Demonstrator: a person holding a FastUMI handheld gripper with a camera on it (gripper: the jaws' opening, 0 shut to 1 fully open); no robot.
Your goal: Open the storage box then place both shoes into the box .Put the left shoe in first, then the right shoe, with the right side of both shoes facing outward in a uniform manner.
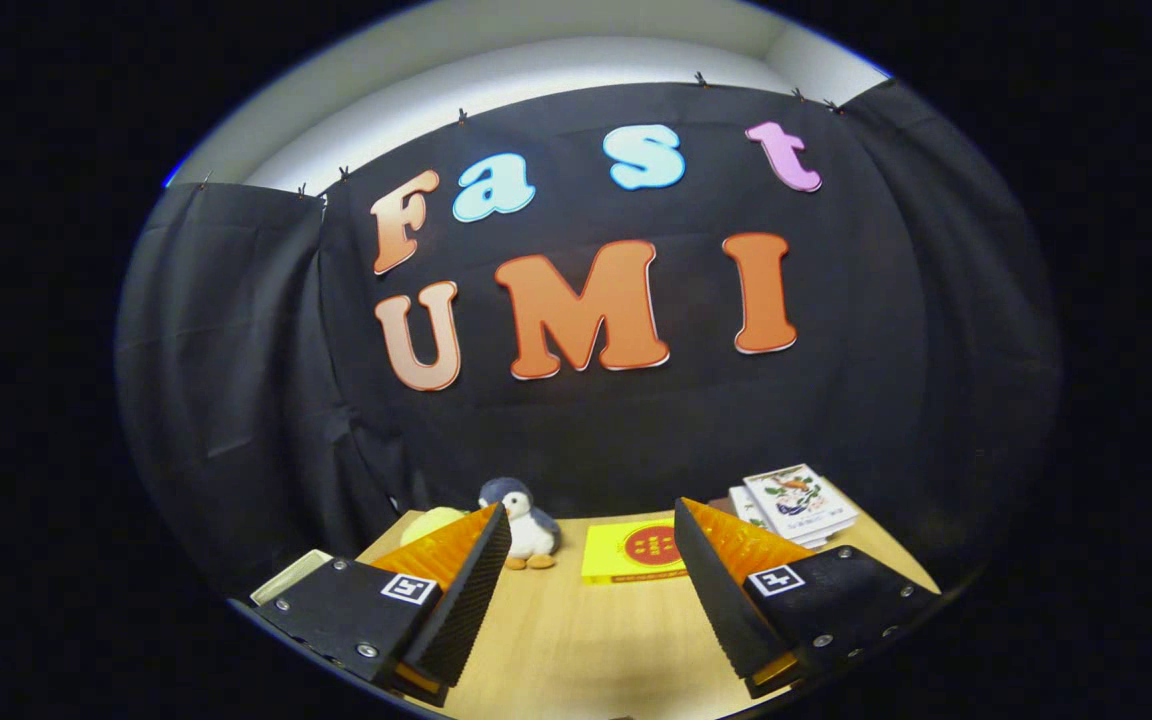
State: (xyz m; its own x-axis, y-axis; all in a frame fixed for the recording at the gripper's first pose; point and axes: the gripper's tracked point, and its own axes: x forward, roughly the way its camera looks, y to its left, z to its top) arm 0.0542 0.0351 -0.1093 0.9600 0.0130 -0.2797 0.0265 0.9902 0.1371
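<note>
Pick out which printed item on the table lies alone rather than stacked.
The yellow book, flat just beyond the open gripper; the illustrated booklets farther right are piled up.

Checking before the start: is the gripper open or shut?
Open: the gripper holds nothing; bare table shows between its spread fingers.

Grey-white plush penguin (pixel 526 525), yellow book (pixel 631 552), pale wooden table (pixel 576 640).

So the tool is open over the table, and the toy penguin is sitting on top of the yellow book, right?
Not quite. In the gripper view the toy penguin sits on the table beside the yellow book, not on it. The tool is open.
</note>
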